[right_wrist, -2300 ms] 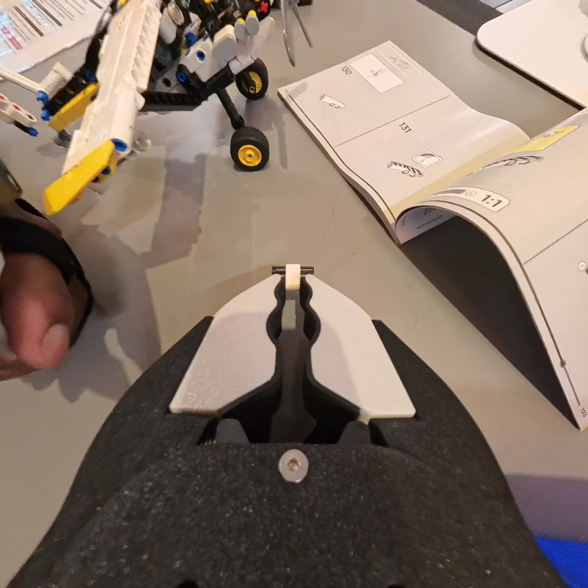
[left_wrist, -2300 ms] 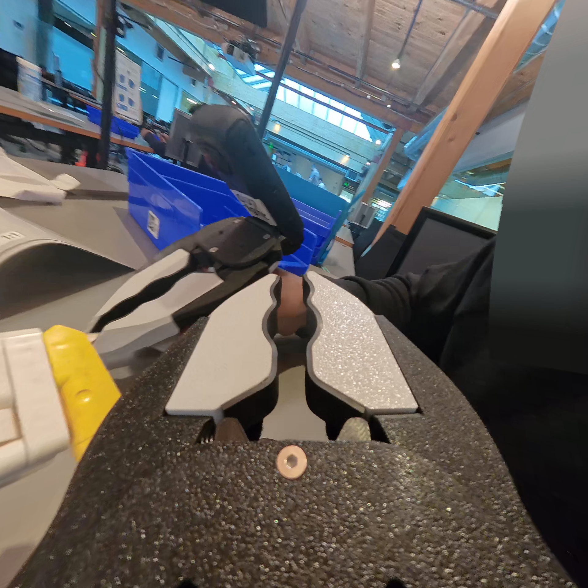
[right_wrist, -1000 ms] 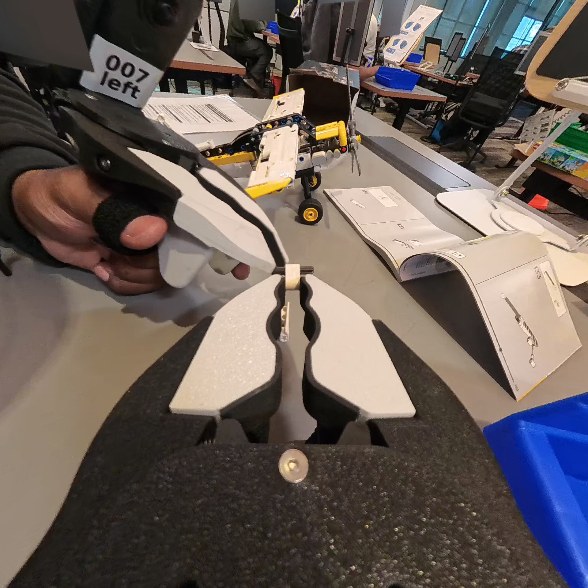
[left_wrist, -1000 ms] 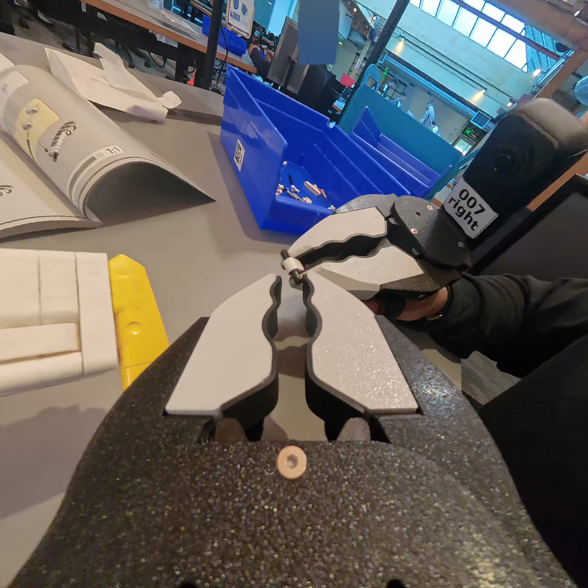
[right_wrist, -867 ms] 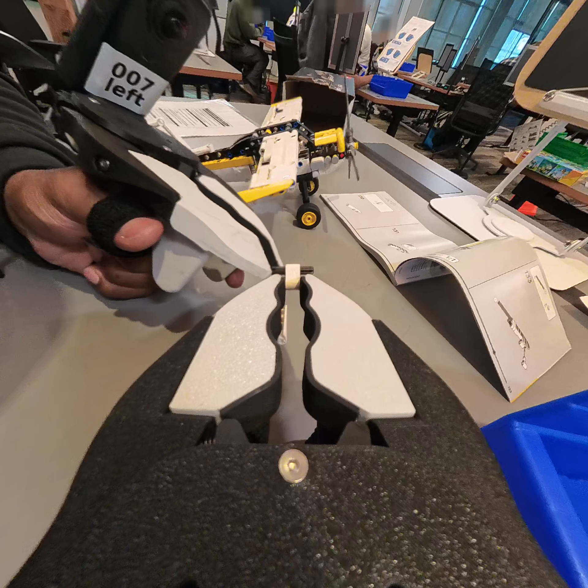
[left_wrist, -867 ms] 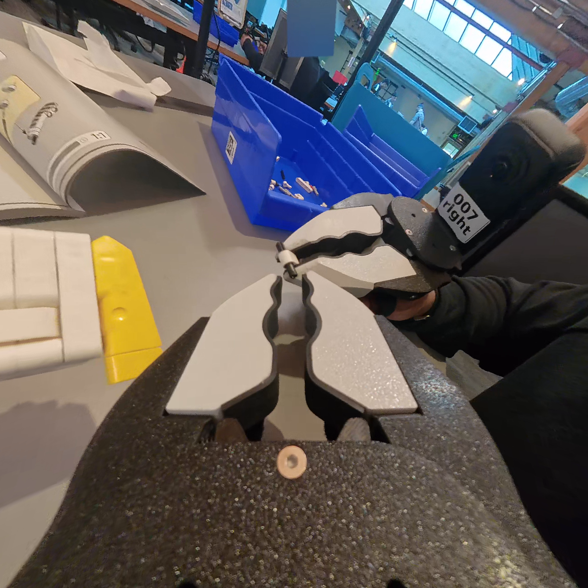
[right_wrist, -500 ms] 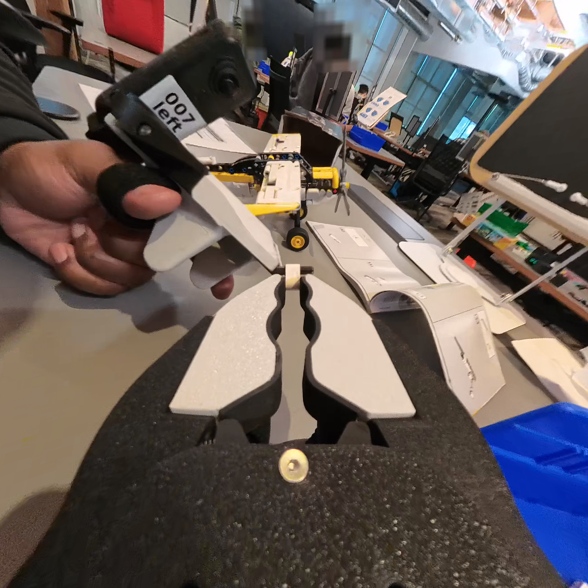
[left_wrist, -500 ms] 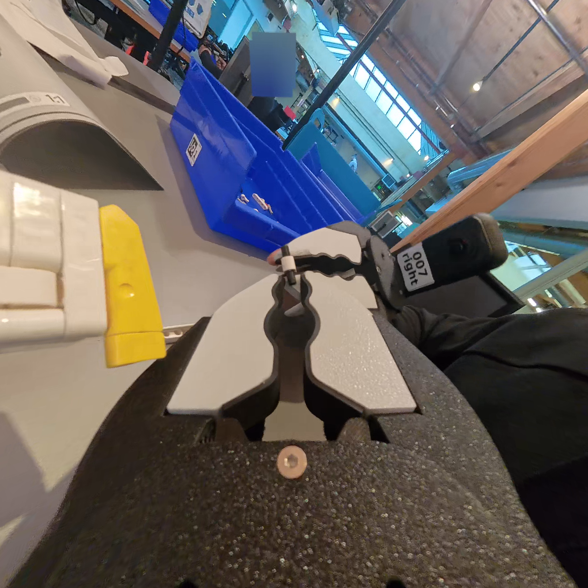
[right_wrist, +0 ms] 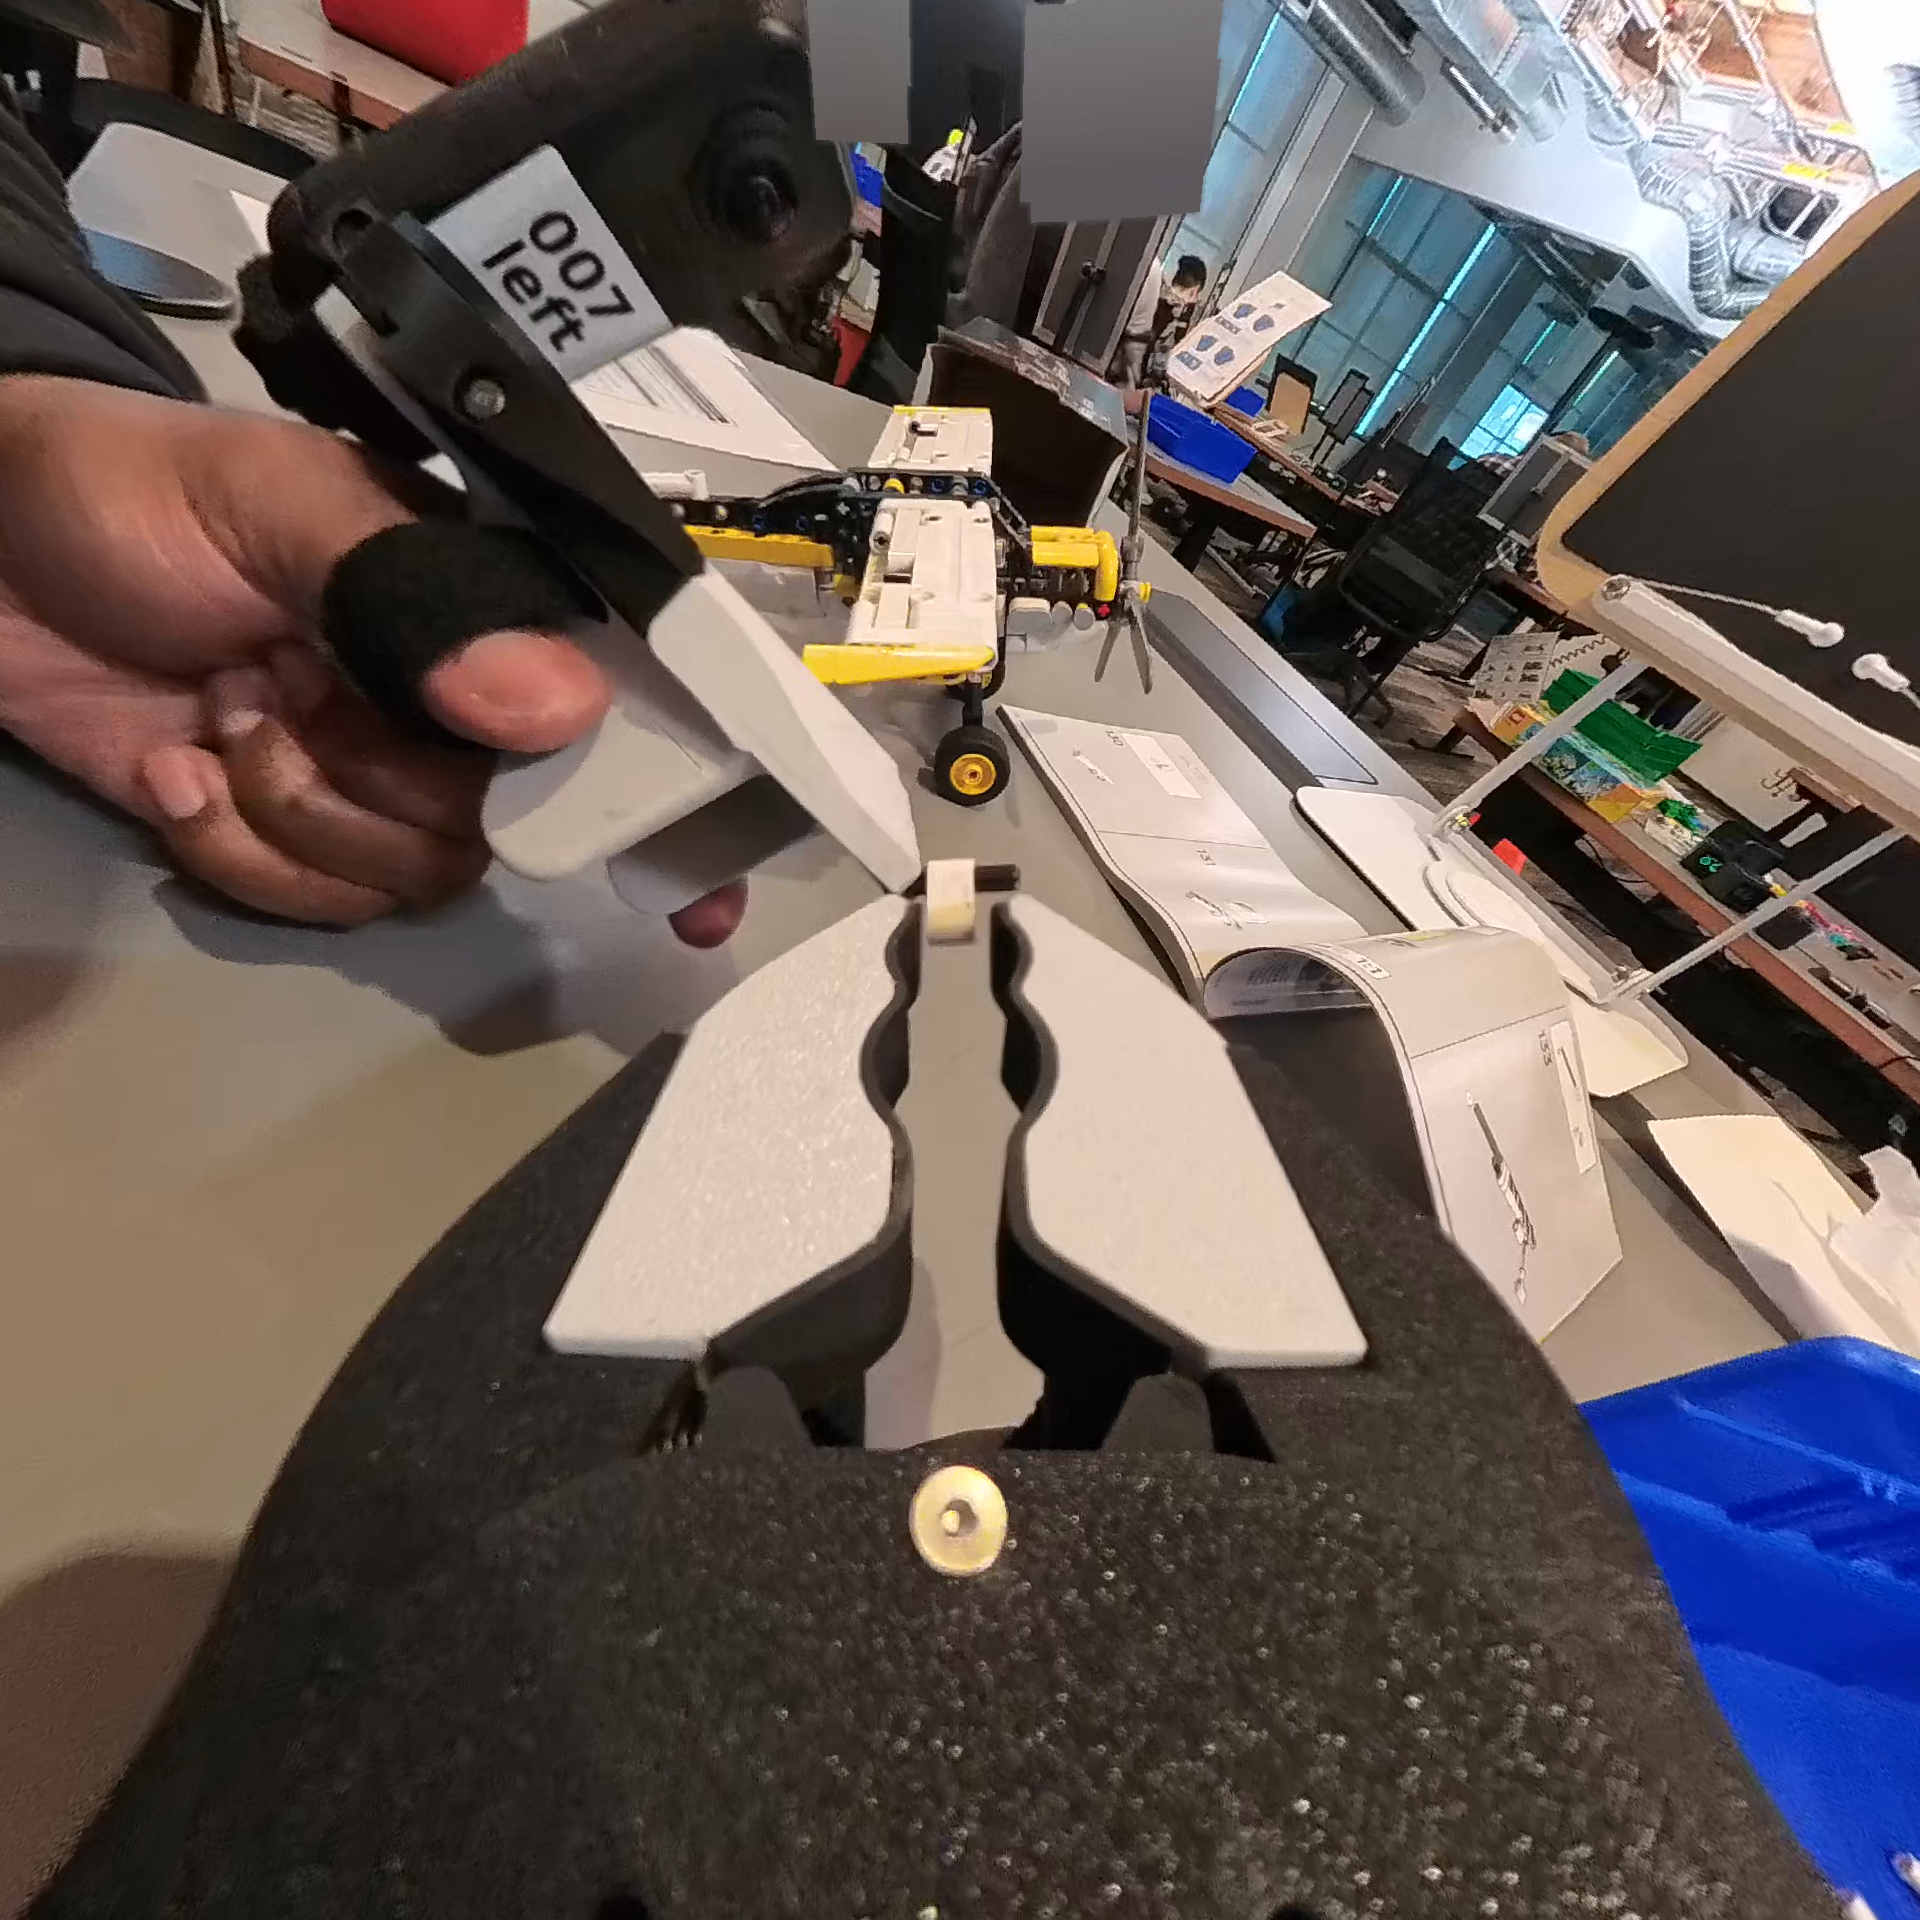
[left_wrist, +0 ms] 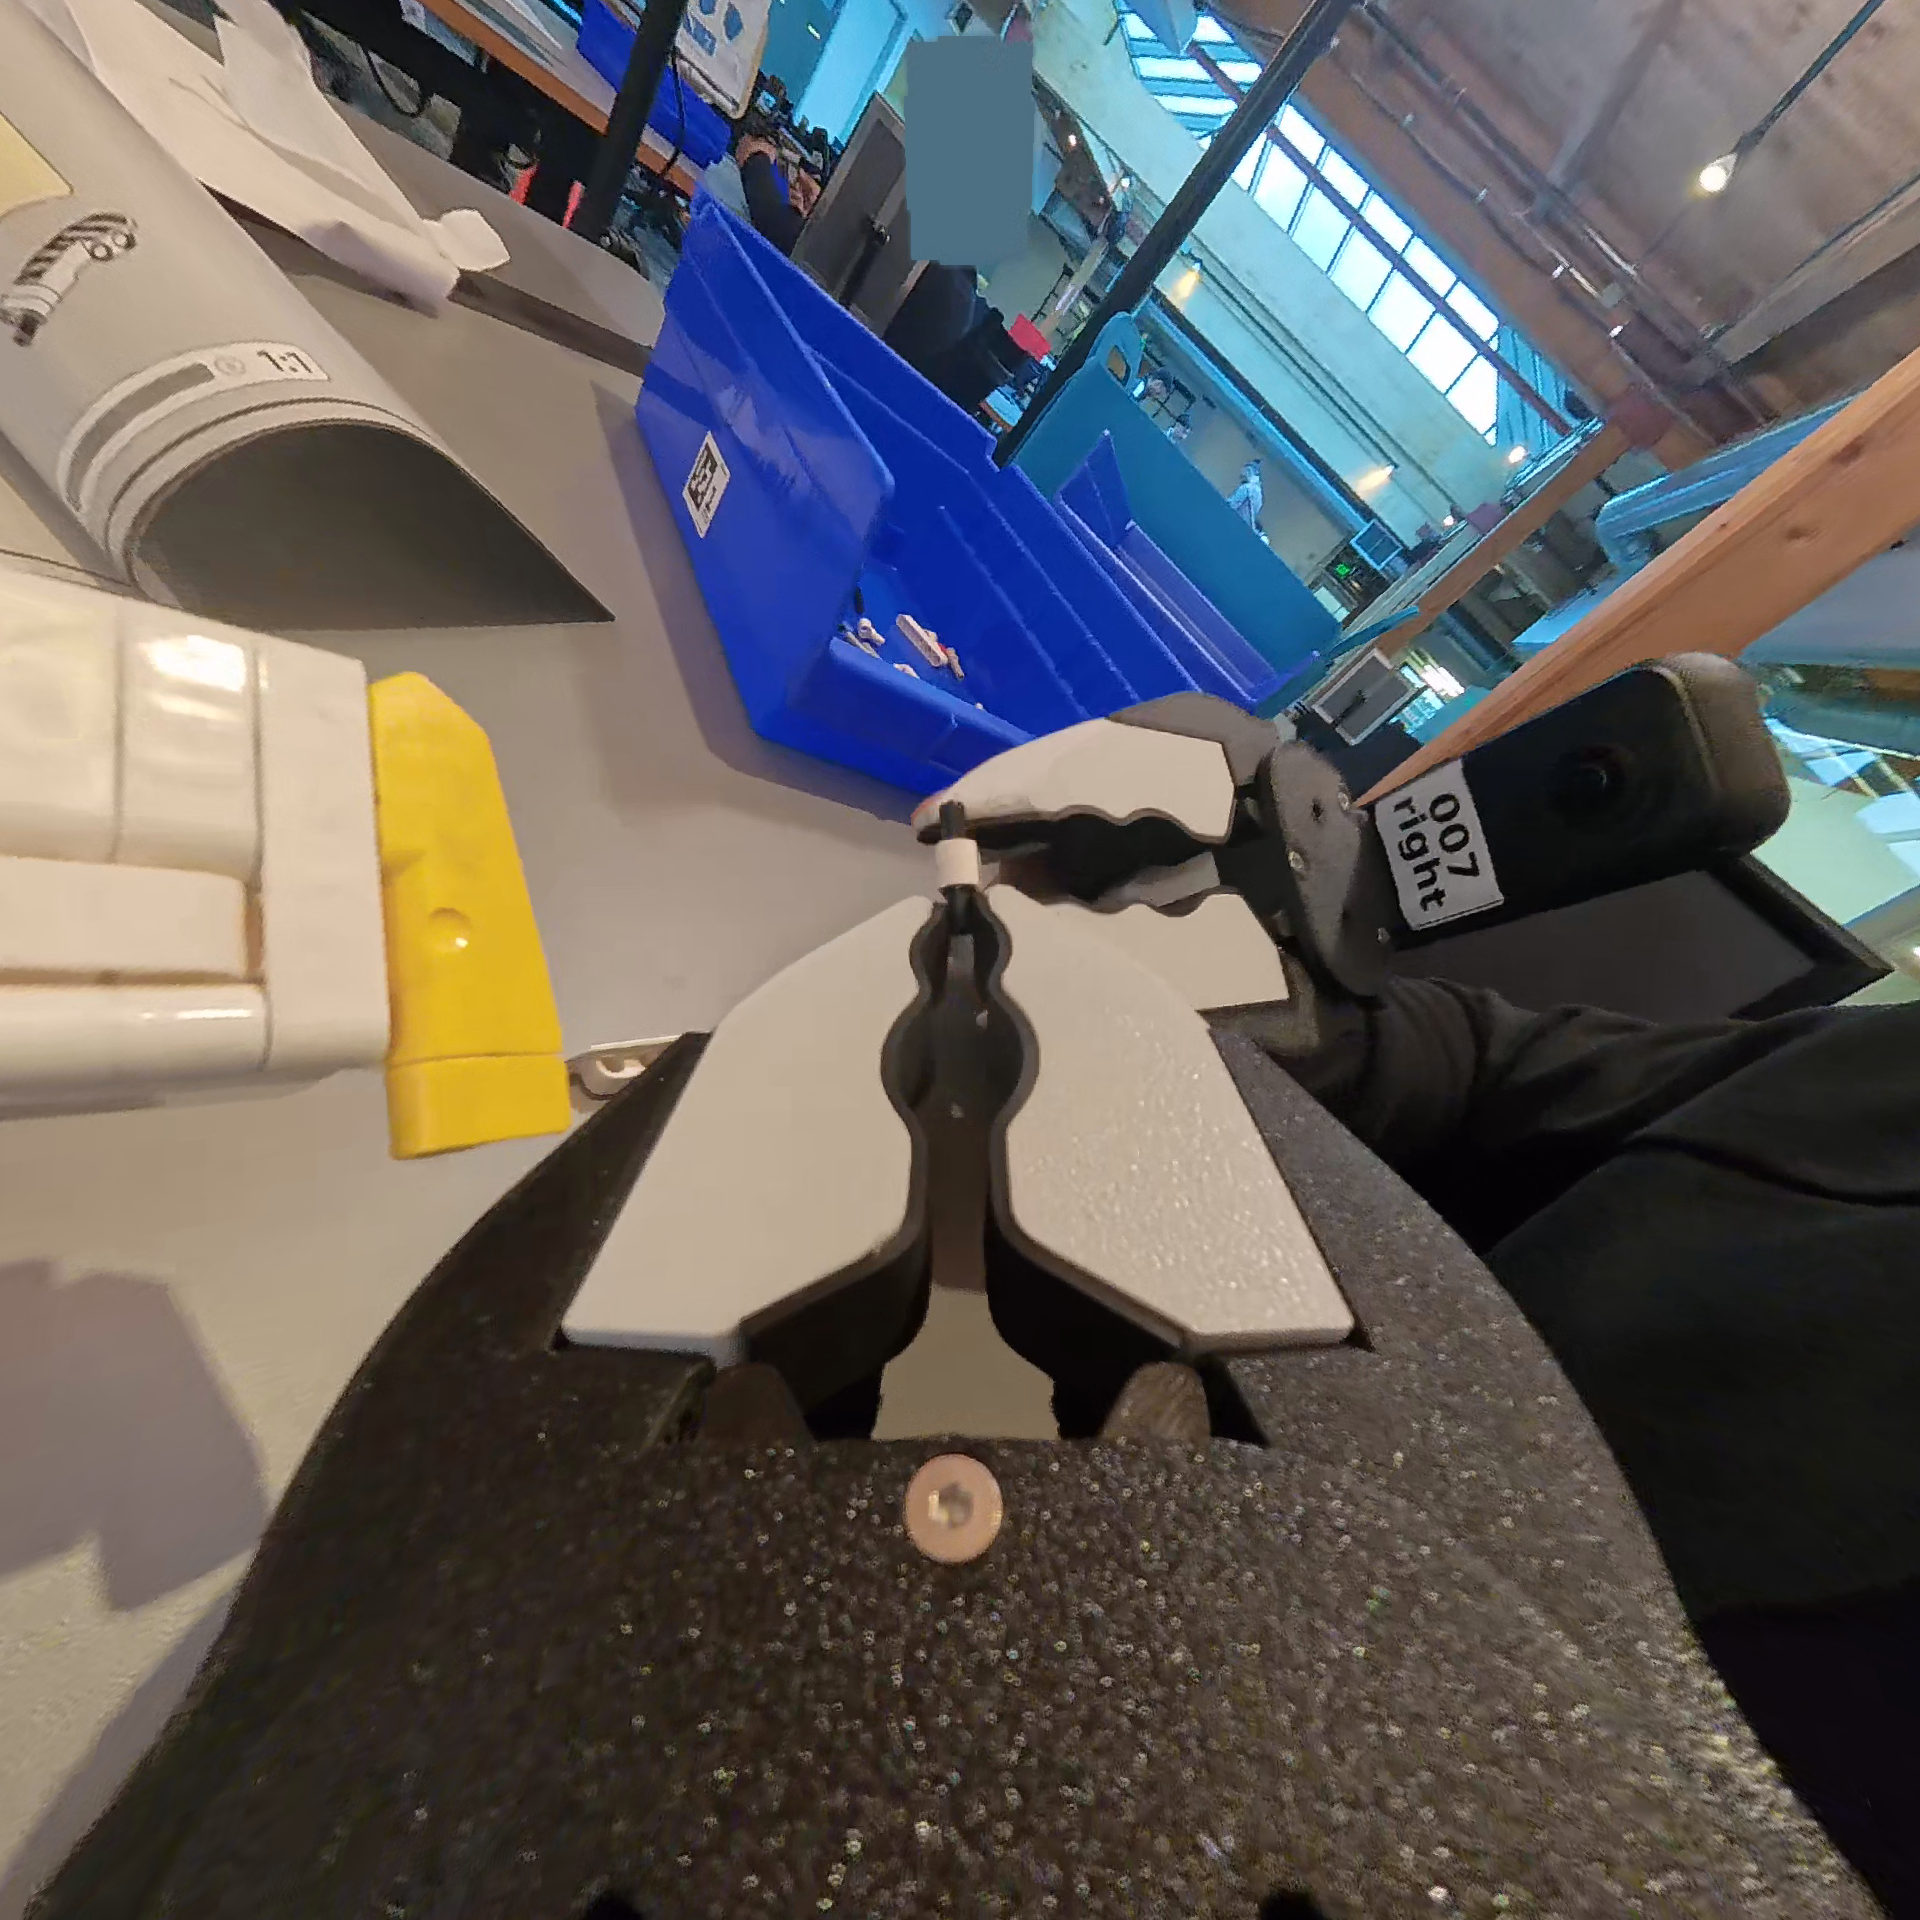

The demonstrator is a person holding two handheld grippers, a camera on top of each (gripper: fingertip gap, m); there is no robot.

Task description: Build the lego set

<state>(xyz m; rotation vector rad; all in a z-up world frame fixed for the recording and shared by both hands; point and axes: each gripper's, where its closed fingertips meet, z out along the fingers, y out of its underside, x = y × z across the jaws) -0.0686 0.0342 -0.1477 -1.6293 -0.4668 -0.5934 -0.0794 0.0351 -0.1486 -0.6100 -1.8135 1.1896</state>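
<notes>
While my left gripper (left_wrist: 961, 914) is pinching the black axle (left_wrist: 950, 819), my right gripper (right_wrist: 951, 914), at twelve o'clock, is standing slack around its white bush (right_wrist: 951, 899).

Small white piece (right_wrist: 951, 902) on black pin (right_wrist: 995, 876) between right tool (right_wrist: 951, 914) tips, left tool (right_wrist: 902, 871) touching.

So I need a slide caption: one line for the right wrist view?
Two handheld grippers meet over a grey table: the left gripper pinches a black pin carrying a white bushing, with a toy plane behind.
</notes>
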